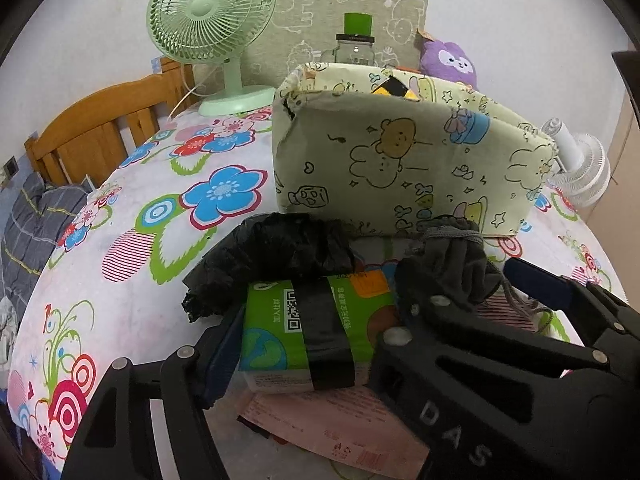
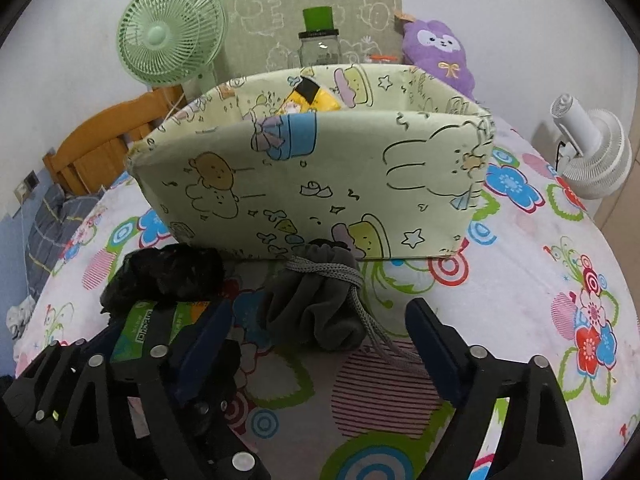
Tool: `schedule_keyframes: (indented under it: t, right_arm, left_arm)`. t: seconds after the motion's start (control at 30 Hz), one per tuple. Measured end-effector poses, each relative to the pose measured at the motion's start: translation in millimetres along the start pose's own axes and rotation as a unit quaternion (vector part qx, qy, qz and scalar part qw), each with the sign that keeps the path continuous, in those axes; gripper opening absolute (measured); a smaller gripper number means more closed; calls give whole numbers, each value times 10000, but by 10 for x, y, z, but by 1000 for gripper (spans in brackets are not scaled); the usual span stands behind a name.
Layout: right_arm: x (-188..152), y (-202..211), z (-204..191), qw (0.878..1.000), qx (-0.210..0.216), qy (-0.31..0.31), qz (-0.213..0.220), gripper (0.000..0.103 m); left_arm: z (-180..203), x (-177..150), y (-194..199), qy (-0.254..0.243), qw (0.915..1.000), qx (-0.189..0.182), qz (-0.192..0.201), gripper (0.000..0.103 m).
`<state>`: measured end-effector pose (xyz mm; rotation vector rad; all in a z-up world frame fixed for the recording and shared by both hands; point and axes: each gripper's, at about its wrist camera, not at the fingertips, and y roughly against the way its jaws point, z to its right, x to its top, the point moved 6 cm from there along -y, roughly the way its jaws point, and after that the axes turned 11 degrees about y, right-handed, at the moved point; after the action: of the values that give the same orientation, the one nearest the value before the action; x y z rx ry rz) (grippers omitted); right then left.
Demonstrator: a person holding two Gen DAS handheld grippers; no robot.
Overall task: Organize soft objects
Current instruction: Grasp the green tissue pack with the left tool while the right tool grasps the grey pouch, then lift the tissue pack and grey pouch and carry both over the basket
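Observation:
A pale green cartoon-print fabric bin [image 1: 404, 160] [image 2: 320, 184] stands on the flowered bedspread, with a yellow pack [image 2: 310, 98] inside. My left gripper [image 1: 316, 320] is shut on a green tissue pack [image 1: 320, 328] banded with black tape; it also shows in the right wrist view [image 2: 150, 328]. A crumpled black bag [image 1: 276, 248] [image 2: 168, 270] lies behind the pack. A grey drawstring pouch [image 2: 320, 300] [image 1: 452, 264] lies in front of the bin. My right gripper [image 2: 320, 332] is open, its fingers on either side of the pouch.
A green desk fan [image 1: 212, 20] and a white fan [image 2: 592, 148] stand at the bed's far corners. A glass jar with a green cap [image 2: 320, 40] and a purple plush [image 2: 438, 52] are behind the bin. A pink packet [image 1: 332, 428] lies under the tissue pack. Wooden headboard [image 1: 100, 120] at left.

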<state>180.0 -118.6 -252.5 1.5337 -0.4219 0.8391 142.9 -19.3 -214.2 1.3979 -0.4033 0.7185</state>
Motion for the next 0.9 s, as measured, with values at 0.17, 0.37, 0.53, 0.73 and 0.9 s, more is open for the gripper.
schedule_keyframes:
  t: [0.17, 0.37, 0.53, 0.73, 0.9]
  right_arm:
    - [-24, -99, 10, 9998, 54, -61, -183, 70]
    - [-31, -104, 13, 9998, 65, -70, -172, 52]
    - [-51, -61, 5, 9998, 103, -60, -134, 46]
    - [-89, 62, 29, 9999, 86, -100, -65, 45]
    - [-104, 212, 49, 9999, 49, -120, 72, 44]
  left_arm:
    - [1, -18, -57, -33, 9999, 101, -114, 75]
    - [12, -29, -52, -69, 9999, 119, -84, 74]
    - [34, -48, -9, -76, 9999, 49, -84, 73]
    - [71, -77, 95, -101, 9999, -31, -39, 73]
    - [112, -73, 227, -149, 9998, -98, 100, 73]
